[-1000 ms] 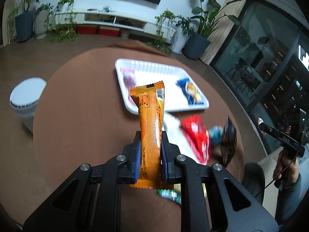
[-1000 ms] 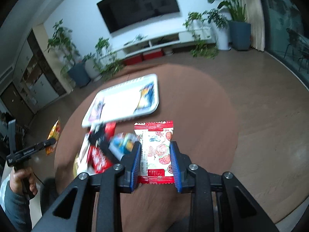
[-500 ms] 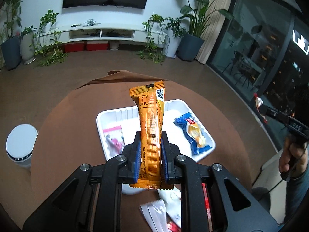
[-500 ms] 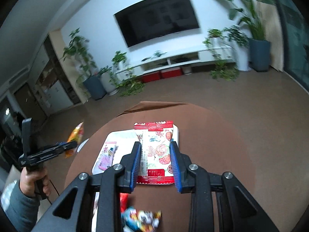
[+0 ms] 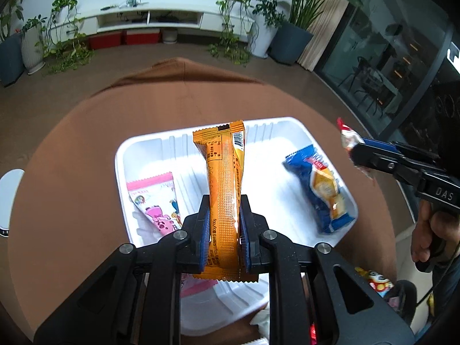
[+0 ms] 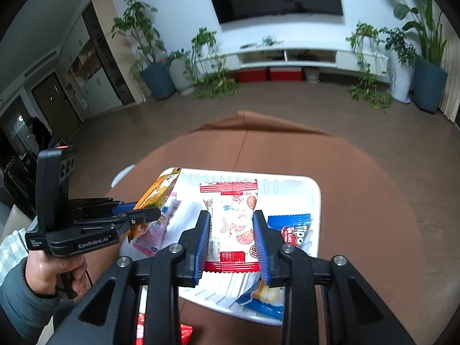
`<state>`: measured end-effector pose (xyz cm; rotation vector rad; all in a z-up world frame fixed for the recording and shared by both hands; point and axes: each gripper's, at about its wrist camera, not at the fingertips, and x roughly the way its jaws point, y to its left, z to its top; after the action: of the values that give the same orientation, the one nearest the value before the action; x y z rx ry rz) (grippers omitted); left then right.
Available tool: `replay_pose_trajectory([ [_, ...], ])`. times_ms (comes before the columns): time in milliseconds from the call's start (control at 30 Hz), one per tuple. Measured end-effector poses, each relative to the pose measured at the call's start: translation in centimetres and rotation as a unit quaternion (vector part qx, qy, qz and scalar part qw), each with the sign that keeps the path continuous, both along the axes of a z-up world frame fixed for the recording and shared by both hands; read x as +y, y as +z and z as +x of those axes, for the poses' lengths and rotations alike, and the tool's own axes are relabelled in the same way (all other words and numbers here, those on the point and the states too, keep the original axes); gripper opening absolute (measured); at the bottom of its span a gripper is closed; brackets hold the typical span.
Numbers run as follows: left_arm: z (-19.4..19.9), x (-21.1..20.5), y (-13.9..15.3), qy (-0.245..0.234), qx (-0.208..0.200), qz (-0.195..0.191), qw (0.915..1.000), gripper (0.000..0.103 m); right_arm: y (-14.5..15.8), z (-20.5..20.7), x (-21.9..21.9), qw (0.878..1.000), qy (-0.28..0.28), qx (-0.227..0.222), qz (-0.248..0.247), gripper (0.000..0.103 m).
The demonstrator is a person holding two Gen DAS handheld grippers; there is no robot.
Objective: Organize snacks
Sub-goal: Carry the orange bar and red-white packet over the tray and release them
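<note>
Our left gripper (image 5: 224, 235) clamps a crinkled orange wrapper (image 5: 222, 184); our right gripper (image 6: 230, 244) clamps a glossy strawberry-print packet (image 6: 231, 224) above the ribbed white tray (image 5: 258, 132).

Glossy foil orange wrapper (image 5: 224, 189), ribbed white plastic tray (image 5: 290, 132), matt brown tablecloth (image 5: 86, 155), ridged blue pads (image 6: 201, 244).

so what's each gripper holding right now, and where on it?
Left gripper pinches the orange snack bar across its lower half. Right gripper clamps the red-and-white strawberry snack packet by its side edges, lower half.
</note>
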<state>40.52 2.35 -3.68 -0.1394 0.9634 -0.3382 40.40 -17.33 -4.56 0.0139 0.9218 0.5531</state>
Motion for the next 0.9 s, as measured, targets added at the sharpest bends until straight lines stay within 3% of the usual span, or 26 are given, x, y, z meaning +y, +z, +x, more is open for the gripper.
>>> replay_pose_trajectory([
  [500, 2.2, -4.0, -5.4, -0.024, 0.032, 0.034, 0.9986, 0.016, -6.8, 1.9, 3.5, 0.995, 0.031, 0.032, -0.09, 0.032],
  [900, 3.9, -5.6, -7.1, -0.028, 0.033, 0.064, 0.997, 0.017, -8.3, 2.2, 3.1, 0.994, 0.032, 0.035, -0.097, 0.033],
])
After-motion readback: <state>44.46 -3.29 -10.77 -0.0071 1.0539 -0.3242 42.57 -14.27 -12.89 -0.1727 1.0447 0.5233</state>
